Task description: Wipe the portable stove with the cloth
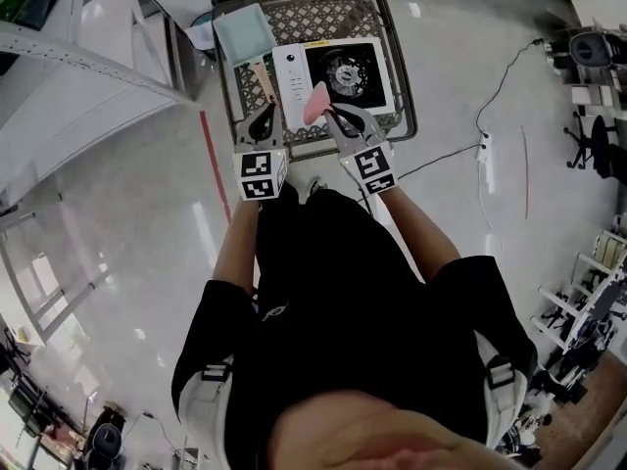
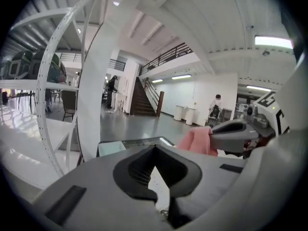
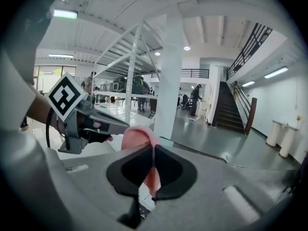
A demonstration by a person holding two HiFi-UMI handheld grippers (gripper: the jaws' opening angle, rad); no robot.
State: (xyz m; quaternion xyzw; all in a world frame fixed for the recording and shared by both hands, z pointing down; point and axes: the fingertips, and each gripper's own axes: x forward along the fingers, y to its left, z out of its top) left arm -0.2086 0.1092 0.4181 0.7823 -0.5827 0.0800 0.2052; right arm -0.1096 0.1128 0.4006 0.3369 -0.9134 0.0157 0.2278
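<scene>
The portable stove (image 1: 338,71), white with a black burner plate, lies on a mesh-topped cart (image 1: 397,76). My right gripper (image 1: 330,112) is shut on a pink cloth (image 1: 318,101), which hangs over the stove's near edge. In the right gripper view the pink cloth (image 3: 139,139) is pinched between the jaws of my right gripper (image 3: 152,150). My left gripper (image 1: 261,96) hovers just left of the stove, its jaws shut with nothing between them. From the left gripper view my left gripper (image 2: 154,150) faces outward, with the pink cloth (image 2: 197,139) to its right.
A pale teal cloth (image 1: 245,32) lies folded at the cart's far left corner. A white shelf frame (image 1: 78,76) stands to the left of the cart. A cable (image 1: 490,106) trails across the glossy floor on the right. A red floor line (image 1: 209,150) runs beside the cart.
</scene>
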